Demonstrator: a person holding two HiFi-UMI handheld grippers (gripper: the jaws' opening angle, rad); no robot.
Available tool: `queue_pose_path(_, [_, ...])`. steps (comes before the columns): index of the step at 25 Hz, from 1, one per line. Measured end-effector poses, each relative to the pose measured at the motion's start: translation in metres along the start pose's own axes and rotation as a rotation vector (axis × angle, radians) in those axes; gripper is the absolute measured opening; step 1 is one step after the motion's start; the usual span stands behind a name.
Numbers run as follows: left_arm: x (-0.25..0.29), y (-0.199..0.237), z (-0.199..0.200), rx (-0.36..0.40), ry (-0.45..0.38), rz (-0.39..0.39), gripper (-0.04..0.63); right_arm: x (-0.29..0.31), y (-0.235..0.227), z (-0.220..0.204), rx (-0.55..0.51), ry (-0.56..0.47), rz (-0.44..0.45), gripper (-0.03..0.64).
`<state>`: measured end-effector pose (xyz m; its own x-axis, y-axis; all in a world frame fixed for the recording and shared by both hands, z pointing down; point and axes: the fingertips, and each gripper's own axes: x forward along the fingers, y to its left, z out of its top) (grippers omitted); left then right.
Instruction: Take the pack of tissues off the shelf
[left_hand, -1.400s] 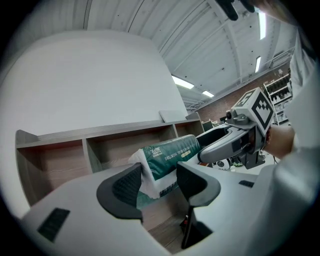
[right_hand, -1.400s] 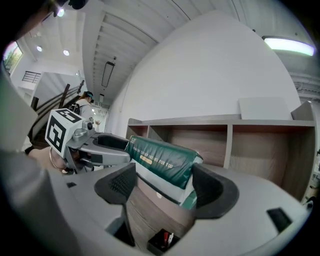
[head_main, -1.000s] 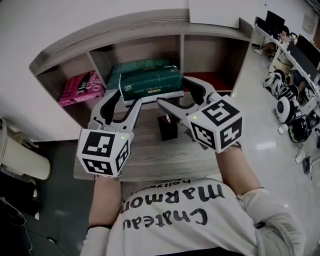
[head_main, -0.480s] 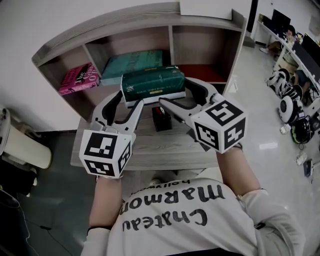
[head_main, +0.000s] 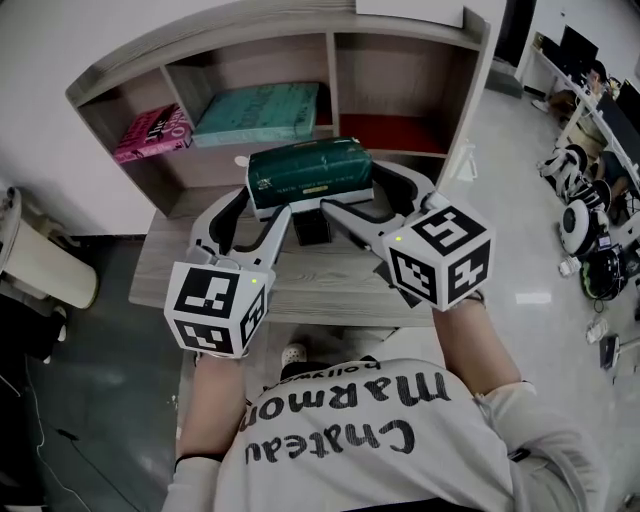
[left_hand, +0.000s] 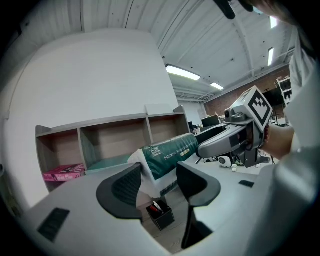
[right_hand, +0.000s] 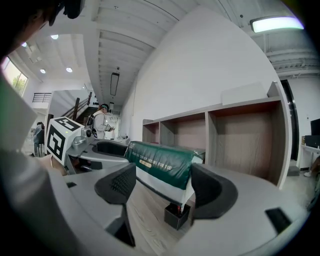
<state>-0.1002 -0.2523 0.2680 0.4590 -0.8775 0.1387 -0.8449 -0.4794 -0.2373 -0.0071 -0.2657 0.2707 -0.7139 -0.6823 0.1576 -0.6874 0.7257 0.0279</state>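
Observation:
The dark green pack of tissues (head_main: 310, 170) hangs in the air over the wooden desk (head_main: 165, 265), out in front of the shelf (head_main: 300, 35). My left gripper (head_main: 262, 205) is shut on its left end and my right gripper (head_main: 360, 192) on its right end. In the left gripper view the pack's (left_hand: 167, 152) white end sits between the left gripper's (left_hand: 159, 172) jaws, with the right gripper (left_hand: 235, 137) beyond. In the right gripper view the pack (right_hand: 160, 162) sits between the right gripper's (right_hand: 162, 180) jaws, the left gripper (right_hand: 95, 147) behind.
A teal pack (head_main: 260, 110) lies in the shelf's middle compartment, a pink book (head_main: 150, 130) in the left one, a red lining (head_main: 385, 130) in the right one. A small black box (head_main: 312, 228) stands on the desk under the pack. A white bin (head_main: 40, 275) stands at left.
Both grippers have drawn the green pack back from the shelf toward the person and a little lower. The teal pack it lay on stays in the shelf.

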Motion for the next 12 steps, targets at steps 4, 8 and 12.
queue_pose_path(4, [0.002,-0.012,-0.010,-0.019,0.029,0.014,0.222,-0.007,-0.002,-0.012,0.011,0.009,0.019,0.339])
queue_pose_path(8, [0.003,-0.023,-0.018,-0.038,0.052,0.030,0.222,-0.012,-0.004,-0.023,0.011,0.020,0.031,0.341])
queue_pose_path(12, [0.001,-0.027,-0.026,-0.054,0.072,0.049,0.221,-0.011,-0.003,-0.032,0.024,0.034,0.051,0.341])
